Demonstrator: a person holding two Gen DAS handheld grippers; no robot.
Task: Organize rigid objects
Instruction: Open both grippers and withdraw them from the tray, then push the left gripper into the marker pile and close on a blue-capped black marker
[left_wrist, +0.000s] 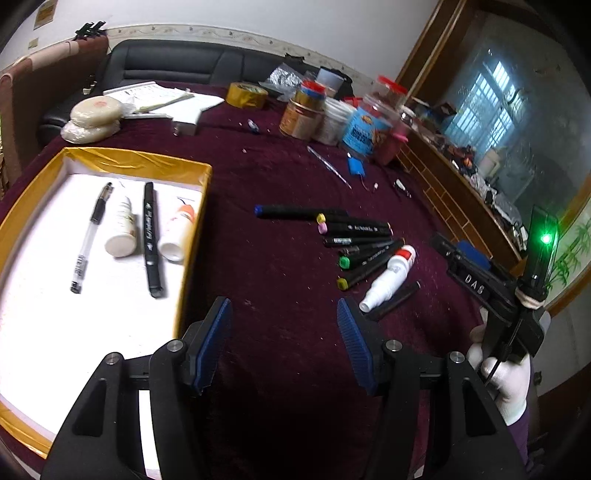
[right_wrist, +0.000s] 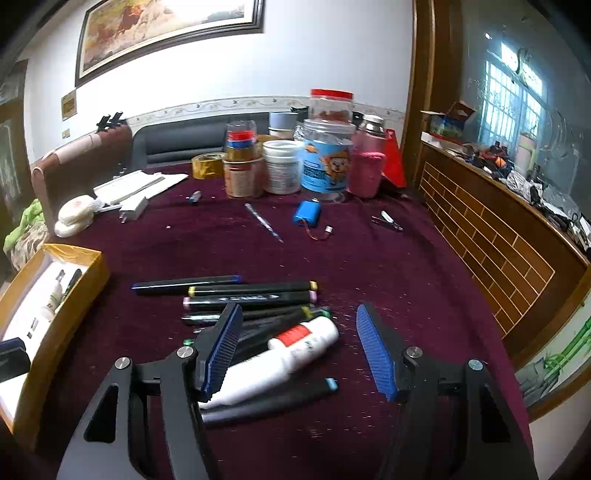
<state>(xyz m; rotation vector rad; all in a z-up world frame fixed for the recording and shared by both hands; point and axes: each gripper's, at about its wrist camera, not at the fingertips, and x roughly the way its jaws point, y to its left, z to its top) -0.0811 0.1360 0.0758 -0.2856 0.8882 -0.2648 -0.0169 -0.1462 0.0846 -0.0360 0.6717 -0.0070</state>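
Observation:
A gold-rimmed box (left_wrist: 147, 164) with a white floor holds a clear pen (left_wrist: 90, 236), a black marker (left_wrist: 150, 236) and two small white bottles (left_wrist: 123, 227). My left gripper (left_wrist: 284, 314) is open and empty over the maroon cloth, just right of the box. A pile of black markers (left_wrist: 354, 240) and a white spray bottle (left_wrist: 388, 277) lie further right. My right gripper (right_wrist: 299, 332) is open and hovers over that pile (right_wrist: 251, 295); the spray bottle (right_wrist: 280, 358) and a blue-capped marker (right_wrist: 273, 398) lie between its fingers. The box (right_wrist: 55, 317) shows at its left.
Jars and tins (right_wrist: 295, 162), a tape roll (right_wrist: 207, 164), a blue battery pack (right_wrist: 306, 216), a thin pen (right_wrist: 264, 221), papers (right_wrist: 136, 184) and a white round (right_wrist: 75, 210) crowd the table's far side. A wooden counter (right_wrist: 491, 236) runs along the right.

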